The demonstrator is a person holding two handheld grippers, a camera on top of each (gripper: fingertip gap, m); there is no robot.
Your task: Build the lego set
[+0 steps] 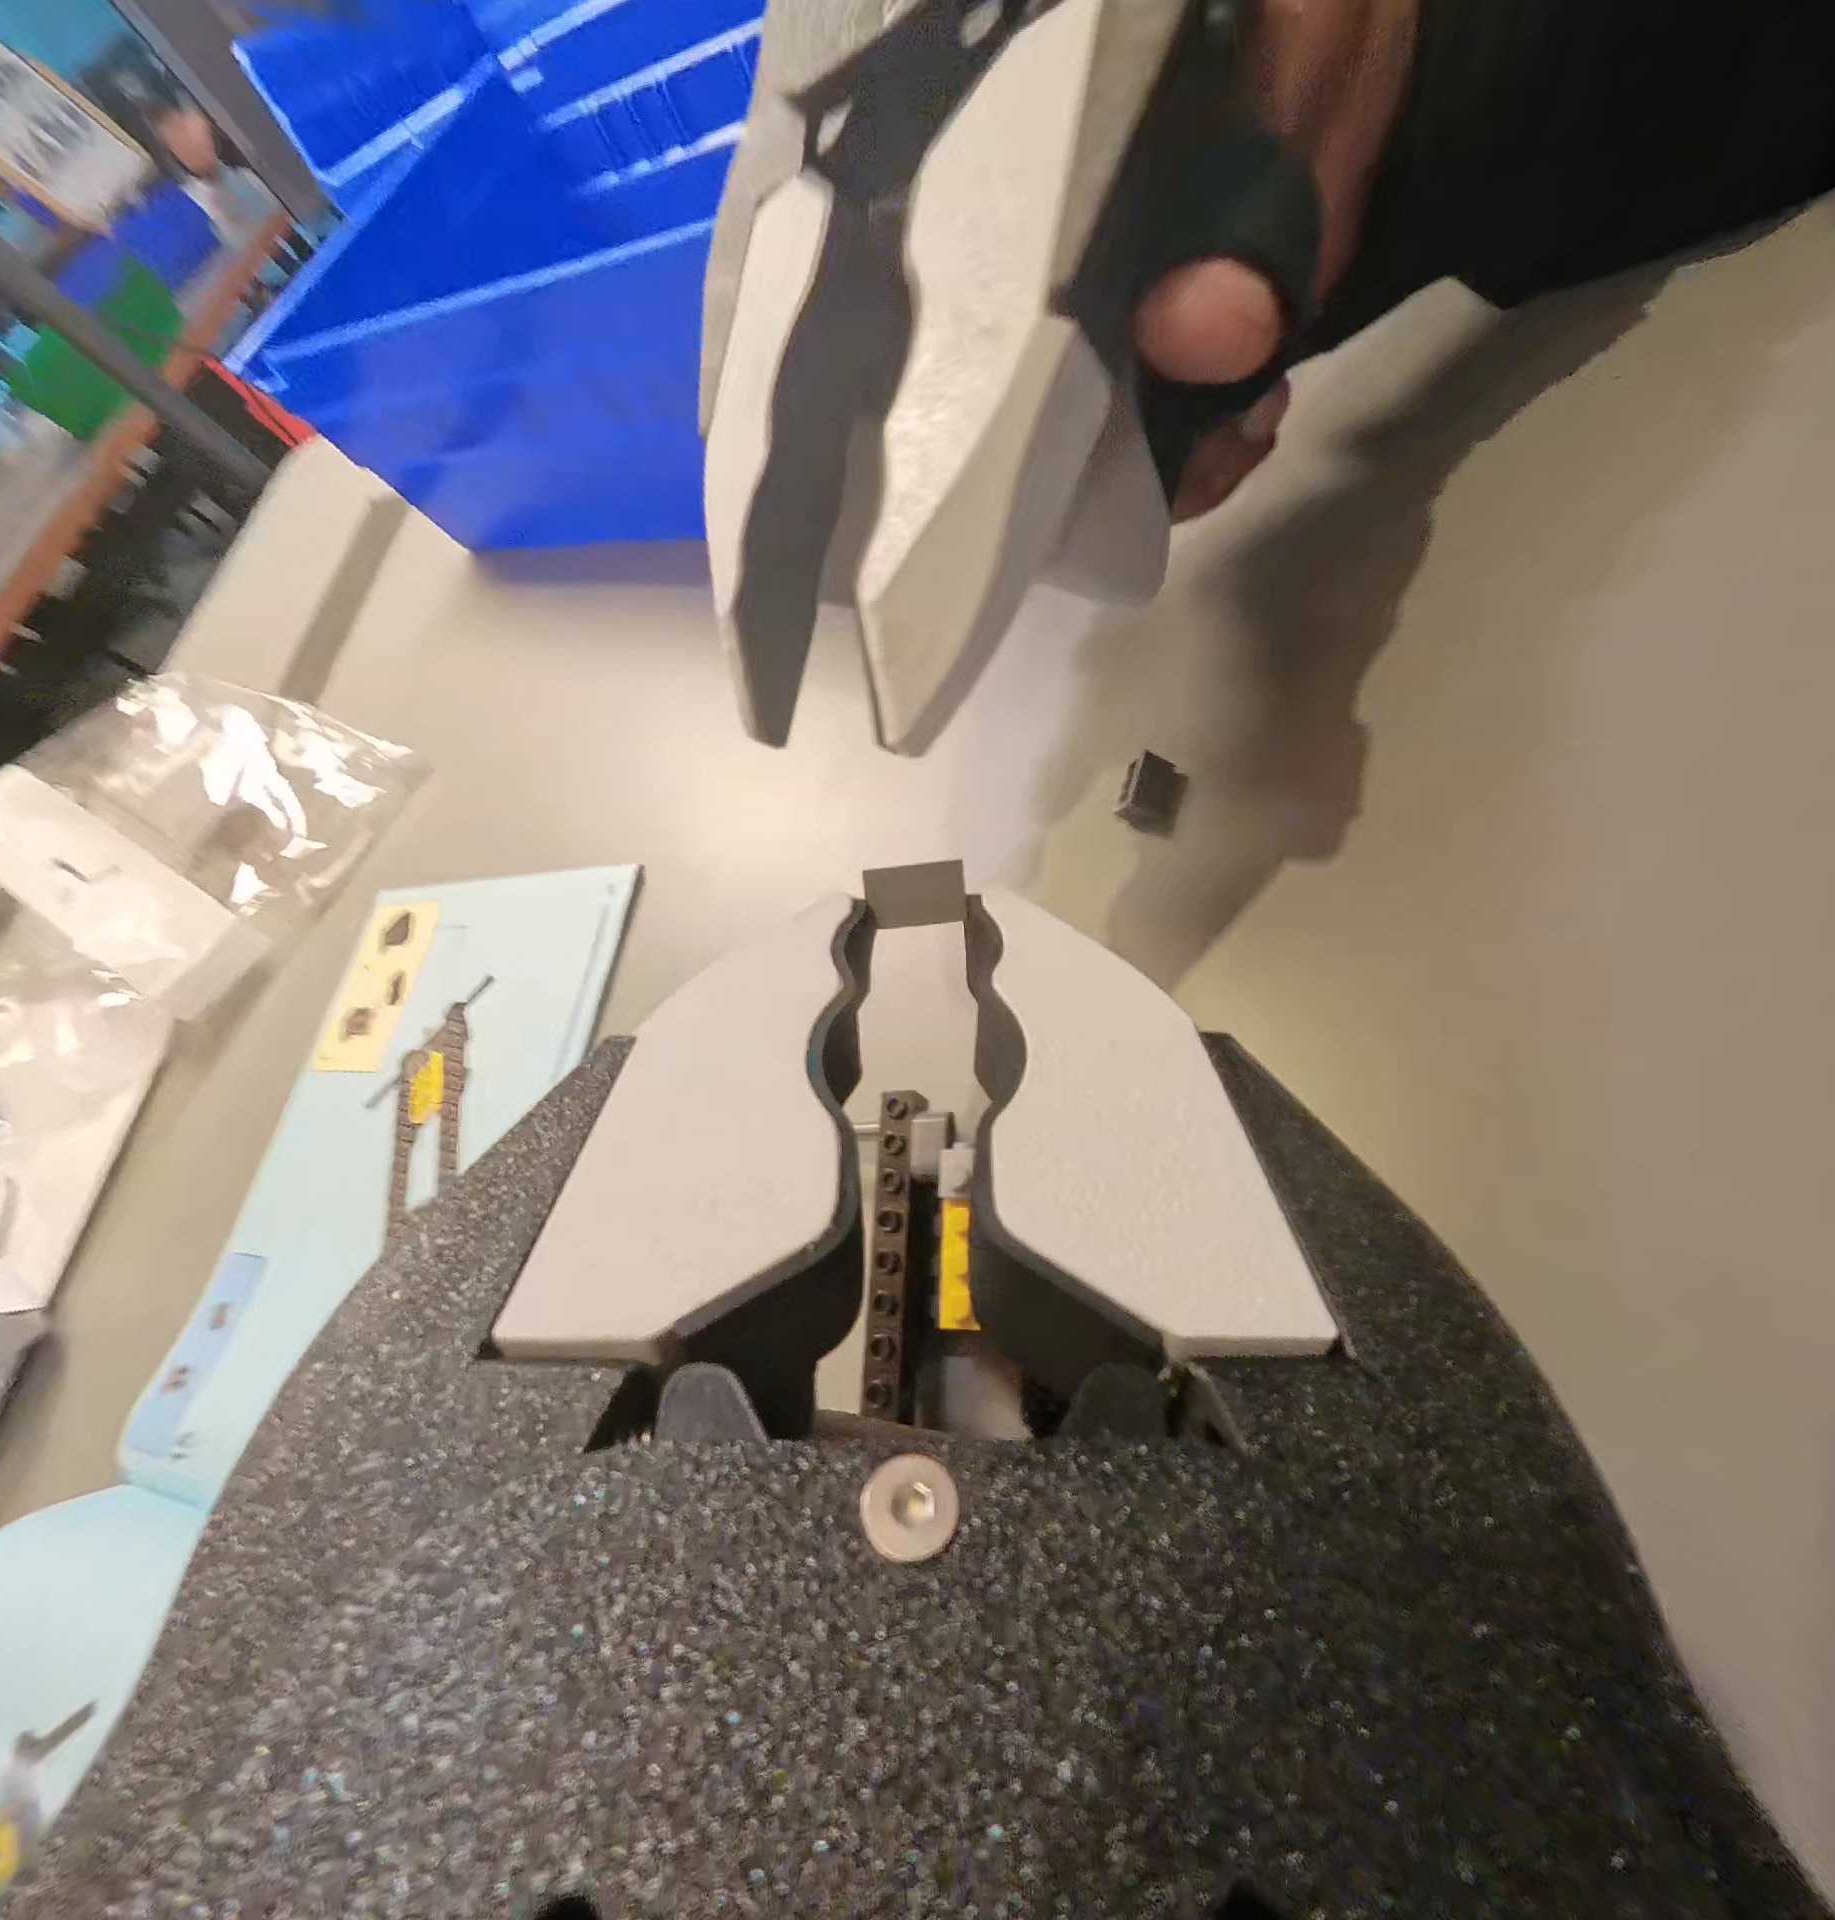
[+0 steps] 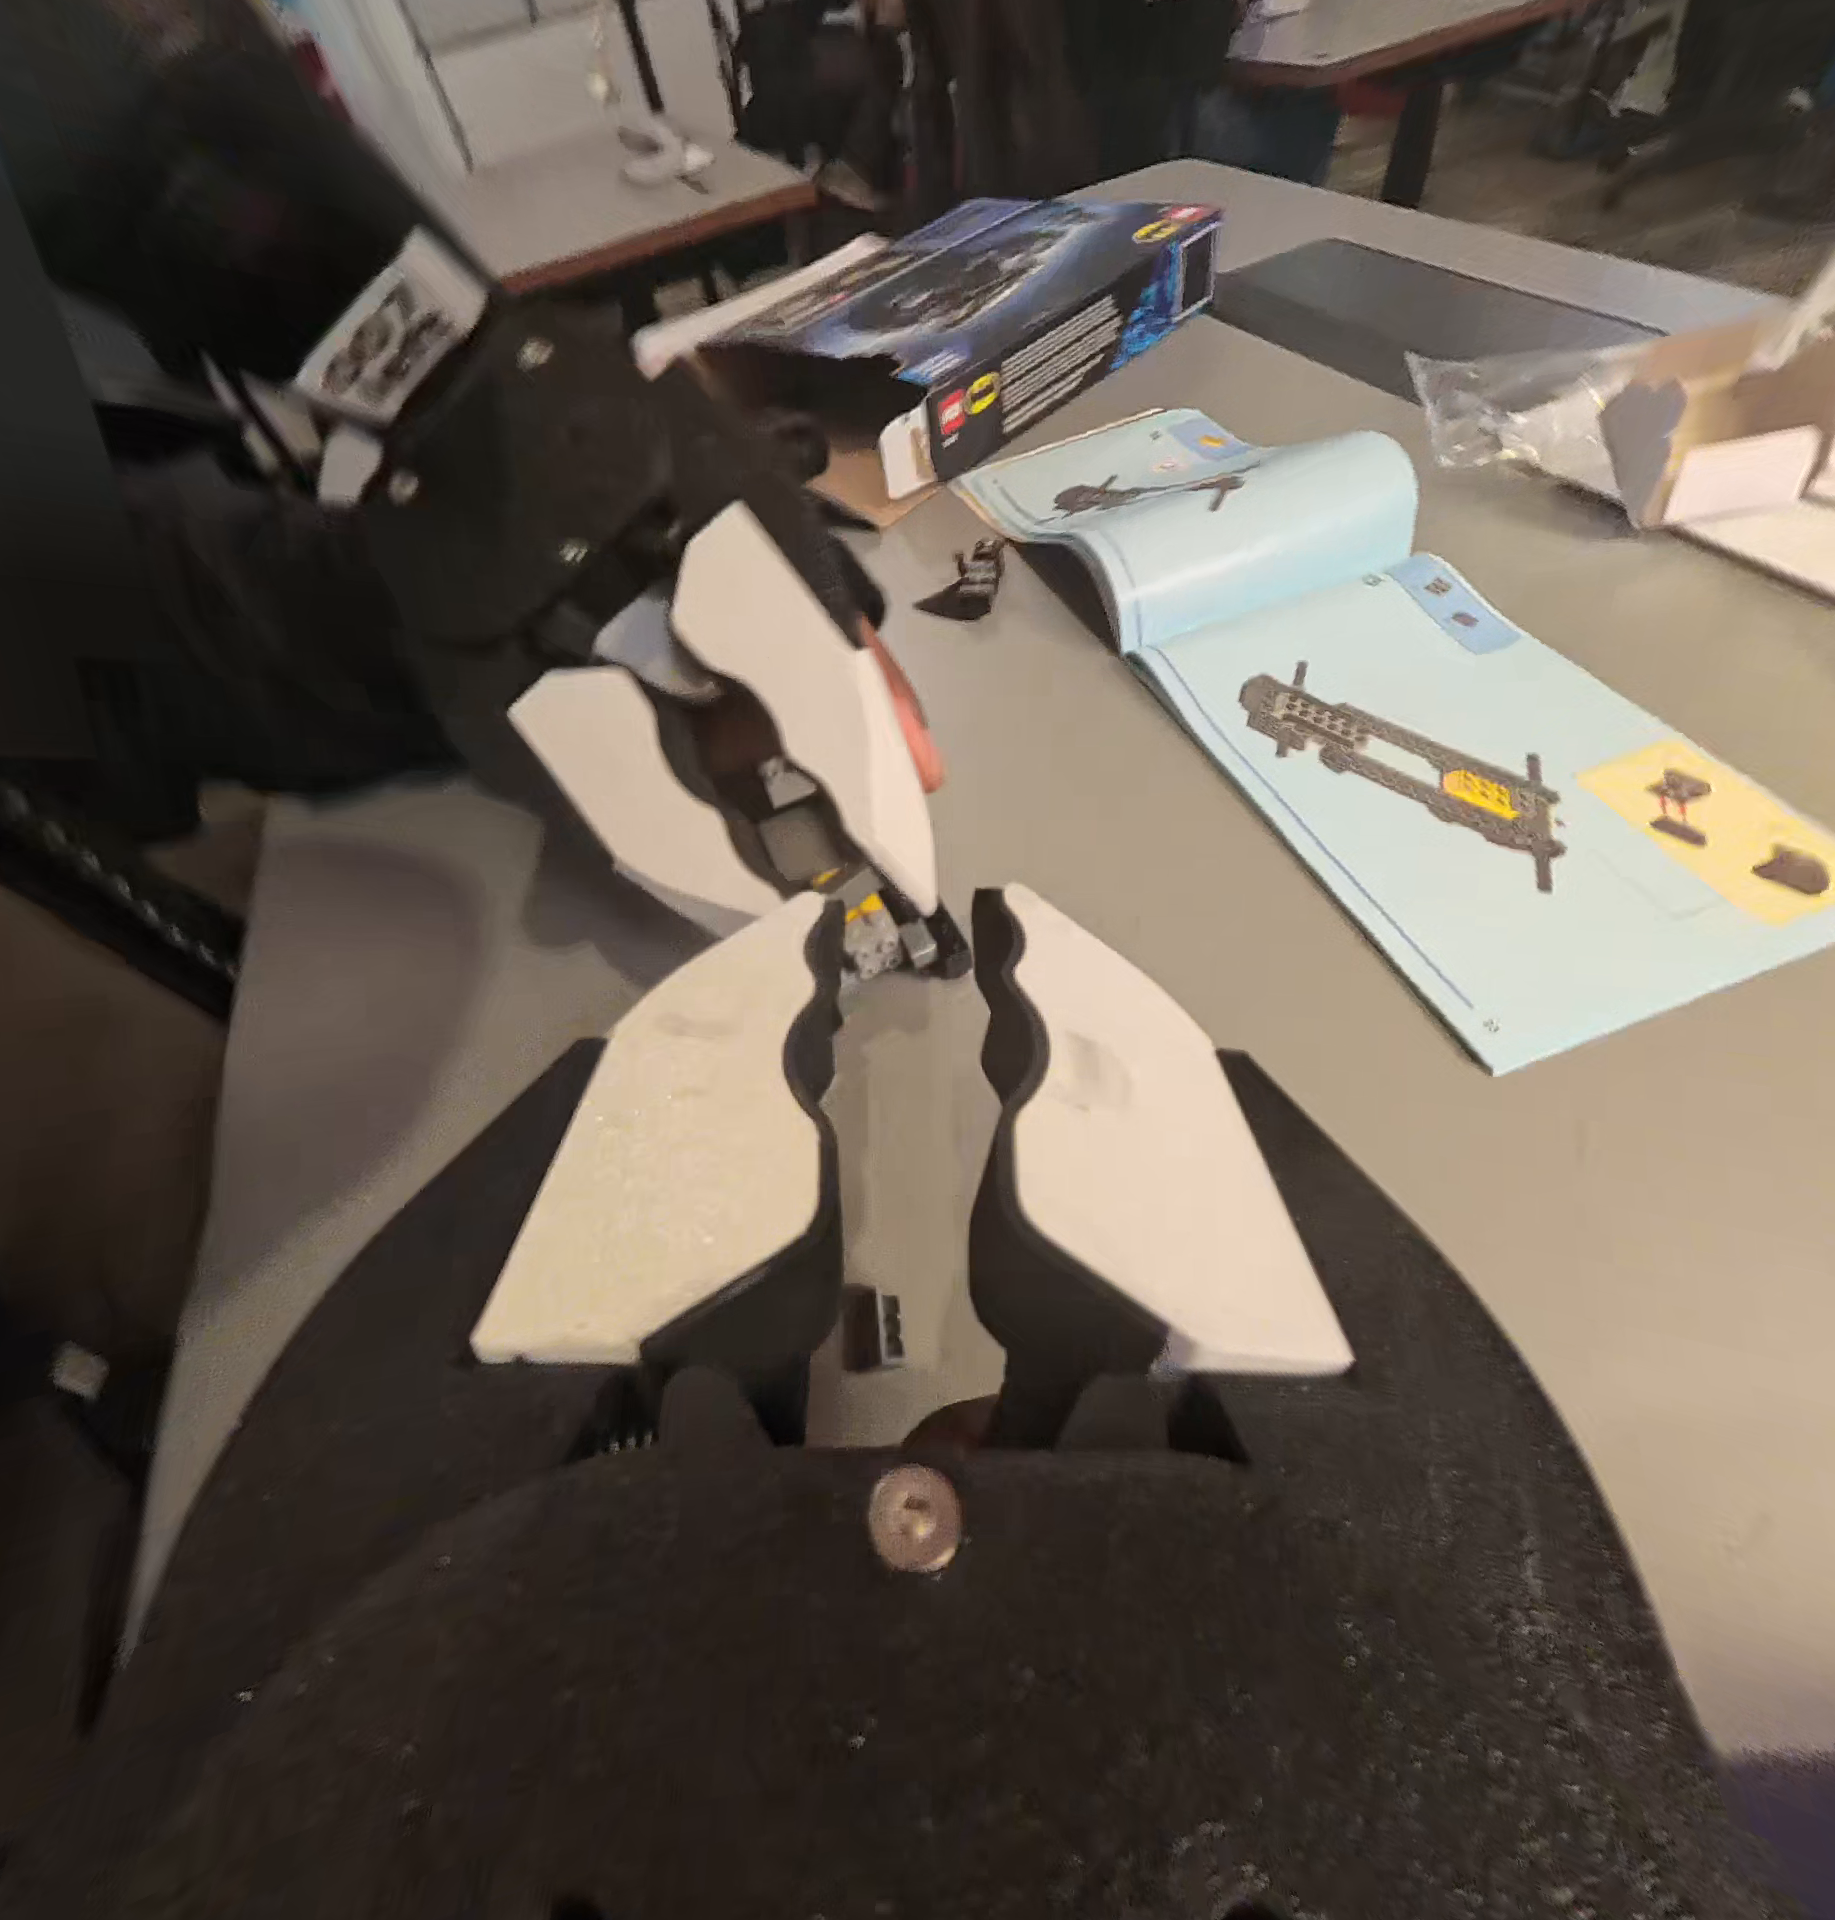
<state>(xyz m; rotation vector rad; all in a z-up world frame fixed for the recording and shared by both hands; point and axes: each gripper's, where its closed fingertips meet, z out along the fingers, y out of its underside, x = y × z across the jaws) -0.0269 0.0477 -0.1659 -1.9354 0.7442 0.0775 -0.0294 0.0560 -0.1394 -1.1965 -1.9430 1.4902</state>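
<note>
My left gripper [image 1: 913,914] is shut on a small brick assembly [image 1: 897,1247]: a black beam with holes, a yellow brick and grey parts, with a flat grey piece [image 1: 913,896] pinched at the fingertips. In the right wrist view the left gripper [image 2: 851,894] comes in from the upper left, and the assembly's end [image 2: 892,945] sticks out of it. My right gripper [image 2: 902,914] is open, and the assembly's end lies between its fingertips with a gap on the right side. In the left wrist view the right gripper [image 1: 840,732] hangs just ahead, fingers apart and empty.
An open light-blue instruction booklet [image 2: 1412,727] lies to the right and also shows in the left wrist view [image 1: 477,1039]. A dark product box [image 2: 1048,312], clear plastic bags [image 1: 165,831], a blue bin [image 1: 477,312] and loose dark bricks [image 1: 1152,790] [image 2: 877,1330] are on the grey table [image 2: 1308,1299]. Only a small space, under 4 cm, lies between the two pairs of fingers.
</note>
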